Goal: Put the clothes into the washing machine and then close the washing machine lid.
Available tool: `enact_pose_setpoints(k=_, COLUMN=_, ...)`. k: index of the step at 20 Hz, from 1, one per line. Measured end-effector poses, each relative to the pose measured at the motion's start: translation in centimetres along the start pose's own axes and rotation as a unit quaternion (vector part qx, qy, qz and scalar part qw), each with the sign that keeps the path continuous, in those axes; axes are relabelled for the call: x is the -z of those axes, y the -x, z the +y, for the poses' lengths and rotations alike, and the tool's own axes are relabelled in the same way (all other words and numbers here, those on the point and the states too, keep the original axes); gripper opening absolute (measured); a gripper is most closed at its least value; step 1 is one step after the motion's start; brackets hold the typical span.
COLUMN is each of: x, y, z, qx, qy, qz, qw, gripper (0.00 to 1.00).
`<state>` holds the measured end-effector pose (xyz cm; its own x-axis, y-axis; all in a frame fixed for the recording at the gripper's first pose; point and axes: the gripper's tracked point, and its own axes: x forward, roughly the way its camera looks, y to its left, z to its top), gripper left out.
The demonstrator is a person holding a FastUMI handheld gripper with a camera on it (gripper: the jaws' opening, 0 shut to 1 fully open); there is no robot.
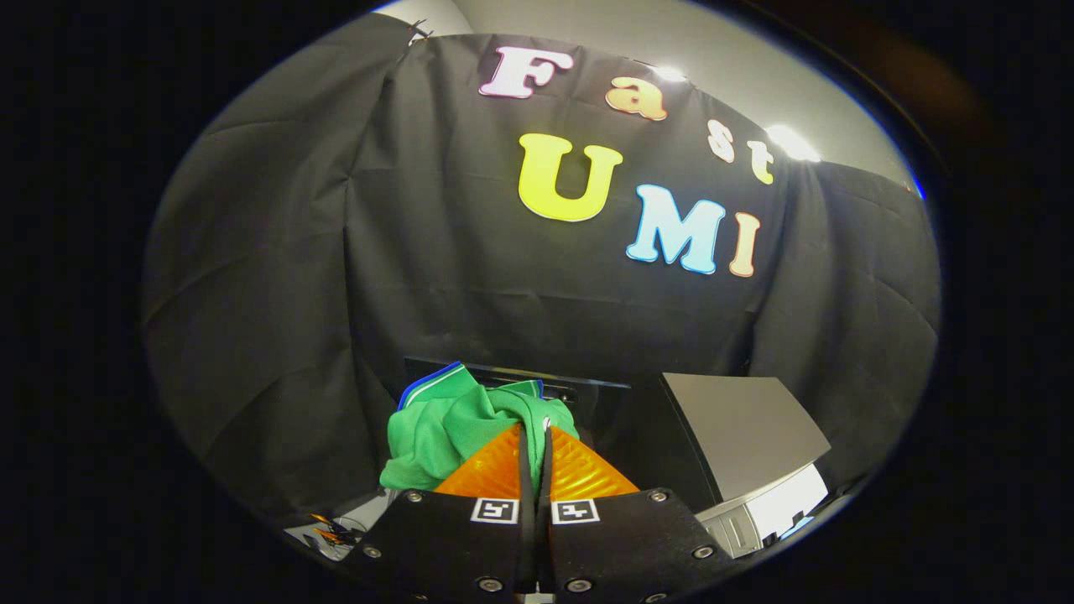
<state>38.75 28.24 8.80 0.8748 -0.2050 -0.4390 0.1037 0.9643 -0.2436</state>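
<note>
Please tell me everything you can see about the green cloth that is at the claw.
The green knitted garment is soft and crumpled into a bunch, with a collar or hem edged in blue and white stripes at its top. It hangs lifted in front of the black booth wall. The claw is shut on it: both orange ribbed fingers pinch a fold at their tips. The grey washing machine lid stands open to one side, apart from it.

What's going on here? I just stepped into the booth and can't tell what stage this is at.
A person's handheld tongs are shut on a bunched green garment, held up in front of the black cloth wall. Just ahead and to the side stands the washing machine with its grey lid raised. The garment is not in the machine yet, and the lid is not yet closed.
</note>
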Motion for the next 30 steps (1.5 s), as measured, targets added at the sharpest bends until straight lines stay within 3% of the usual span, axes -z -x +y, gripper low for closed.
enact_pose_setpoints(k=15, x=9.7, y=-11.3, z=2.0, qx=-0.044, qy=-0.017, qz=0.107, qw=0.993, gripper=0.00)
enact_pose_setpoints(k=30, x=18.1, y=-18.8, z=3.0, qx=-0.067, qy=-0.050, qz=0.206, qw=0.975, gripper=0.00)
